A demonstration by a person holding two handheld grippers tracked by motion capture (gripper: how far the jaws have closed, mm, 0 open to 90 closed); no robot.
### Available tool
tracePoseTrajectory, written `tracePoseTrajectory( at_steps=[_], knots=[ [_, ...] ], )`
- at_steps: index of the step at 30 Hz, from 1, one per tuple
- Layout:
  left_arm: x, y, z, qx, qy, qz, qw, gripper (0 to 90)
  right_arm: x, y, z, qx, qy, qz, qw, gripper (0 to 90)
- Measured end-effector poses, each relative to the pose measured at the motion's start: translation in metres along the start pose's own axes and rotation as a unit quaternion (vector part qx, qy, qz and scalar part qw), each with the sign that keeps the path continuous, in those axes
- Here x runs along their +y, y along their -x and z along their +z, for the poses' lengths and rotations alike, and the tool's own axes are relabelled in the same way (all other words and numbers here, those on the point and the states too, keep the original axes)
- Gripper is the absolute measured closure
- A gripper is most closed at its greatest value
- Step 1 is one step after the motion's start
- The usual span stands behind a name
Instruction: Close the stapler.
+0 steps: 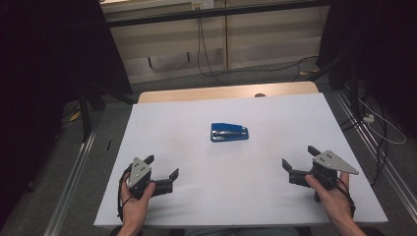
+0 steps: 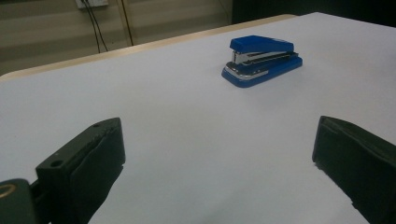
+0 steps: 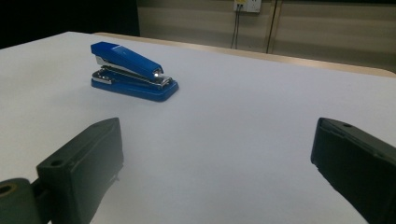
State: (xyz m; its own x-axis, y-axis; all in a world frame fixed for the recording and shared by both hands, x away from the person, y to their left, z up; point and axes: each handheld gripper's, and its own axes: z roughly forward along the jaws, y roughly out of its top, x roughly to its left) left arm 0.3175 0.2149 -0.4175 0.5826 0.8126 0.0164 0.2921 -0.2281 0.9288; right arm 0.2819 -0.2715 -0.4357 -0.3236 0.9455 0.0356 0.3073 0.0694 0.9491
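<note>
1. High view: we are looking down on a white table (image 1: pixel 275 196) with a blue stapler (image 1: pixel 229 132) lying near its middle, its long side running left to right.
2. We are seeing the left gripper (image 1: pixel 161 169) held in the person's left hand (image 1: pixel 135 204) near the front left corner of the table, with its two black jaws standing wide apart and nothing between them.
3. We are seeing the right gripper (image 1: pixel 300 157) held in the right hand (image 1: pixel 333 196) near the front right corner, its jaws likewise spread apart and empty.
4. Both grippers are sitting well apart from the stapler, one on each side, with bare table between.
5. In the left gripper view, we are looking along the left gripper (image 2: pixel 217 154) at the stapler (image 2: pixel 261 60), which is resting flat on the table (image 2: pixel 187 140) ahead and to the right of the open jaws.
6. In the right gripper view, we are looking along the right gripper (image 3: pixel 217 154) at the stapler (image 3: pixel 133 72), which is showing ahead and to the left, its blue top arm slightly raised over a shiny metal strip.
7. Behind the table (image 3: pixel 243 116), we are making out a pale wall (image 1: pixel 275 34) with dark cables (image 1: pixel 201 44) hanging down it.
</note>
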Motion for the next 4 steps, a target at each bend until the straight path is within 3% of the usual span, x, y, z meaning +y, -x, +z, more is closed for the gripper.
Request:
tracePoseTrajectory(
  at_steps=[4],
  knots=[
    [0.0002,-0.0007,0.0021,0.000,-0.003,-0.003,1.0000,2.6,0.0010,-0.0027,0.0032,0.003,0.003,-0.002,1.0000,2.3]
  ],
)
